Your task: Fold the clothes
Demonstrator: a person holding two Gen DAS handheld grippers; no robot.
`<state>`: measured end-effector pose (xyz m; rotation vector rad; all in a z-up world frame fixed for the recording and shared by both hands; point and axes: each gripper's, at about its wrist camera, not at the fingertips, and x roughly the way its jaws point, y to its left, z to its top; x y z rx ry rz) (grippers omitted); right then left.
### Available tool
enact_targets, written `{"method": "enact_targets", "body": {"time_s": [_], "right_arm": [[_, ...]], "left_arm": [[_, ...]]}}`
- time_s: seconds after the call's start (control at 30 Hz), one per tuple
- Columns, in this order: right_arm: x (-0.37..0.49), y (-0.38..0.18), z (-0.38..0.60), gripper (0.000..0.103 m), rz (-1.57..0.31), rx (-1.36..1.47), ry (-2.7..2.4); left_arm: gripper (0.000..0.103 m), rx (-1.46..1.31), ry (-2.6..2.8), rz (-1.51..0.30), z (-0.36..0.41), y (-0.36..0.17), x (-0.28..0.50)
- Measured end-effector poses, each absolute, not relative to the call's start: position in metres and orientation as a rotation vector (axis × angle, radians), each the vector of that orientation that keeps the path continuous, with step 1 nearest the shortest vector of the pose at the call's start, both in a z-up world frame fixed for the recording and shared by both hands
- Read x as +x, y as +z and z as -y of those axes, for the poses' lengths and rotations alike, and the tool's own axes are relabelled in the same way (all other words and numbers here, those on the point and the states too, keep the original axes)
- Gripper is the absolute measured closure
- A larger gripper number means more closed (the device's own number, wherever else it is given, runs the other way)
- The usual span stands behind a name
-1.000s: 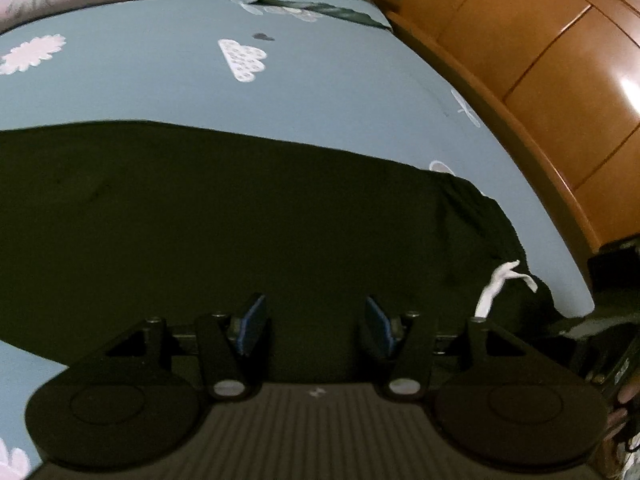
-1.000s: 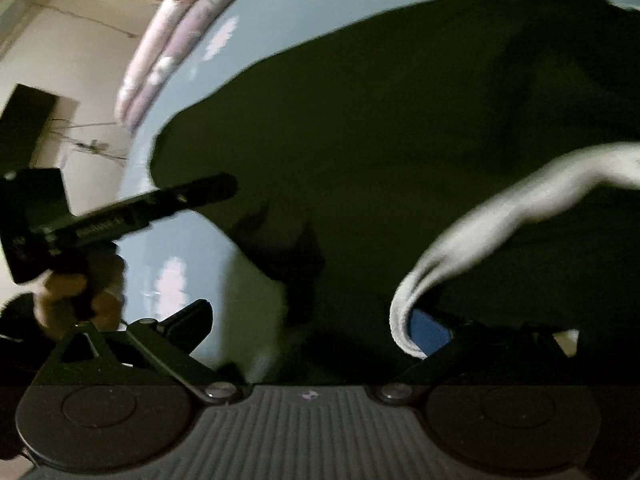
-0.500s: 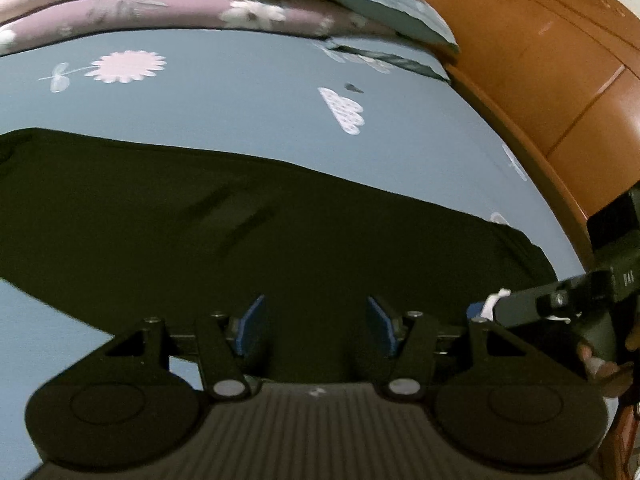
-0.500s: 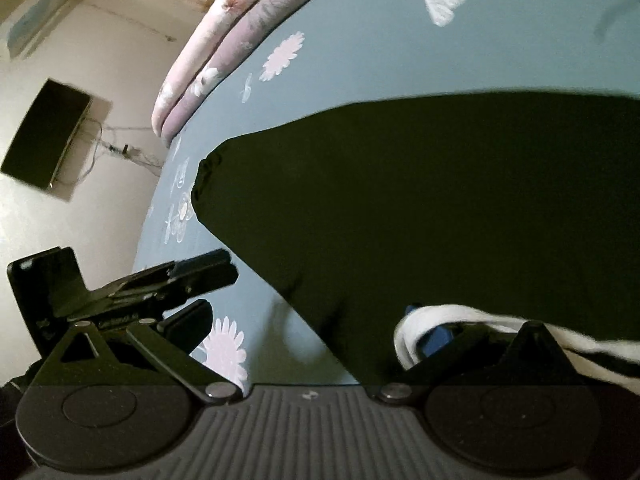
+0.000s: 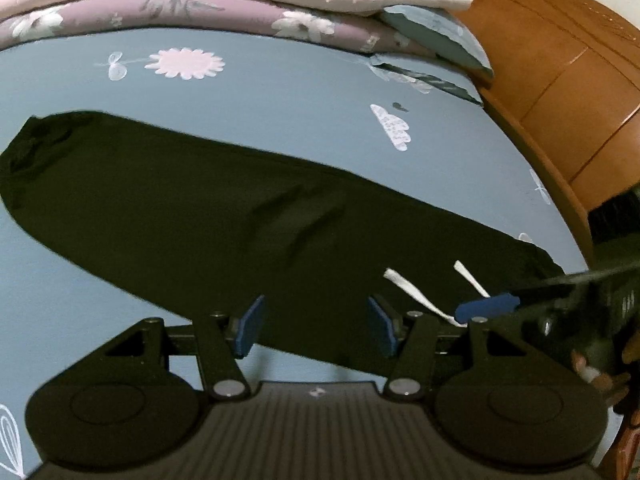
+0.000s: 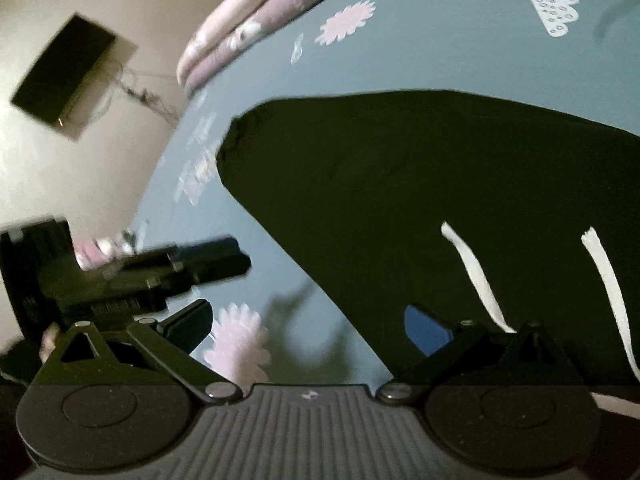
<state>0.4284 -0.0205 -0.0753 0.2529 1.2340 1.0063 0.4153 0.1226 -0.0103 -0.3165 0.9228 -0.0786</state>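
Your bed sheet (image 5: 280,96), blue with flowers and clouds, filled both views, and the black garment (image 5: 224,220) lay flat across it as a long dark band, its rounded narrow end to the left and its wider end toward the right. Only your left wrist view showed the wooden headboard (image 5: 560,80), the stacked floral quilts (image 5: 200,4) and the pillow (image 5: 436,28) along the far edge of the bed. Only your right wrist view showed the pale wall and the dark rectangular screen (image 6: 64,76) mounted on it.

Your left gripper (image 5: 316,326) hung above the near edge of the garment with its blue pads well apart and nothing between them. Your right gripper (image 6: 308,324) also had its fingers spread wide and empty, one over the sheet, the other over the black fabric.

Two white drawstrings (image 6: 476,276) lay on the garment's wider end, both clear of the fingers. In the left view they ran down behind the right gripper's blue fingertip (image 5: 486,307); in the right view their lower ends were cut off by the gripper body. Your hands were blurred and mostly out of frame.
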Motion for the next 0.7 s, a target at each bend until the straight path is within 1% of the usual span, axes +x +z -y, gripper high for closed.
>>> {"method": "enact_targets", "body": {"time_s": [0.17, 0.3, 0.47, 0.6, 0.7], "right_arm": [[0.395, -0.075, 0.025, 0.000, -1.192, 0.090, 0.937], [0.362, -0.069, 0.062, 0.000, -1.157, 0.019, 0.790], [0.324, -0.068, 0.133, 0.000, -1.139, 0.006, 0.494], [0.313, -0.093, 0.162, 0.000, -1.205, 0.043, 0.405], [0.307, -0.112, 0.174, 0.000, -1.253, 0.111, 0.384]], "left_arm": [[0.047, -0.323, -0.098, -0.966, -0.118, -0.021, 0.416], [0.047, -0.265, -0.150, -1.000, -0.095, -0.032, 0.428], [0.047, -0.146, -0.269, -1.002, -0.037, -0.045, 0.456], [0.046, -0.040, -0.331, -1.008, 0.006, -0.063, 0.470], [0.044, 0.033, -0.310, -1.059, 0.016, -0.078, 0.466]]}}
